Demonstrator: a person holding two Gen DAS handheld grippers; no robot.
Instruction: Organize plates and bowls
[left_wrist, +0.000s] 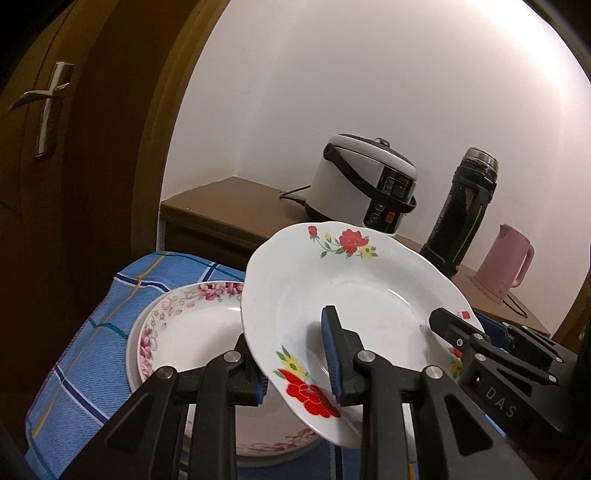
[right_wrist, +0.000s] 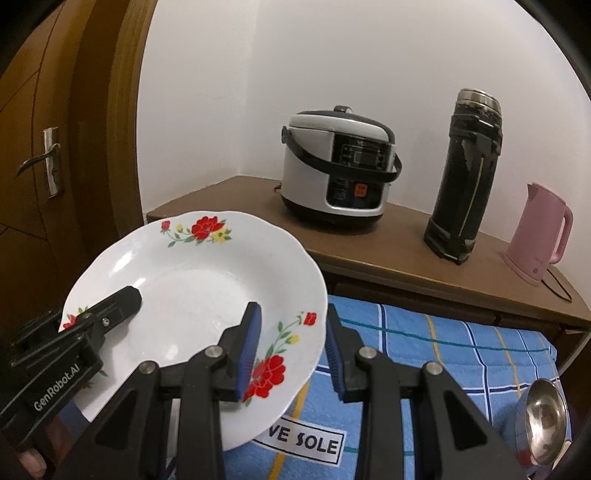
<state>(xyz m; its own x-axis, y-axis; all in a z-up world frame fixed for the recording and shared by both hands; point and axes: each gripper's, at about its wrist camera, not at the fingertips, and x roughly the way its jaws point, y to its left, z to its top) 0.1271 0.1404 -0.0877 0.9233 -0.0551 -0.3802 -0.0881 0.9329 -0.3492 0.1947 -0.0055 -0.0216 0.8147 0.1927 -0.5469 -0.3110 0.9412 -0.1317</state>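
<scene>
Nearest the left wrist camera, the left gripper (left_wrist: 299, 363) straddles the near rim of the red-flowered plate (left_wrist: 354, 280): one blue-padded finger lies over the plate's upper face, the other sits beneath the rim, and the jaws are closed onto the rim between them. The plate is lifted and tilted, its far edge higher than the edge in the grip.

In the right wrist view, the right gripper (right_wrist: 291, 347) meets the same plate (right_wrist: 192, 284) at its right-hand rim. One pad rests over the plate's inner face beside the red flower, the other stands just outside the rim, over the cloth. A visible gap remains around the rim, so the jaws are partly open and whether the pads actually press the plate cannot be told from here.

Below the raised plate, in the left view, a pink-flowered plate (left_wrist: 184, 325) lies on top of another dish on the blue checked cloth (left_wrist: 85, 354), near the cloth's left edge. A steel ladle (right_wrist: 545, 421) rests at the cloth's right edge.

Behind the cloth stands a brown cabinet (right_wrist: 369, 247). On its top, a rice cooker (right_wrist: 338, 166) sits towards the back left corner, a tall dark flask (right_wrist: 465, 177) stands to its right, and a pink kettle (right_wrist: 539, 240) is near the right edge. A brown door (right_wrist: 44, 162) with a metal handle is at the left.
</scene>
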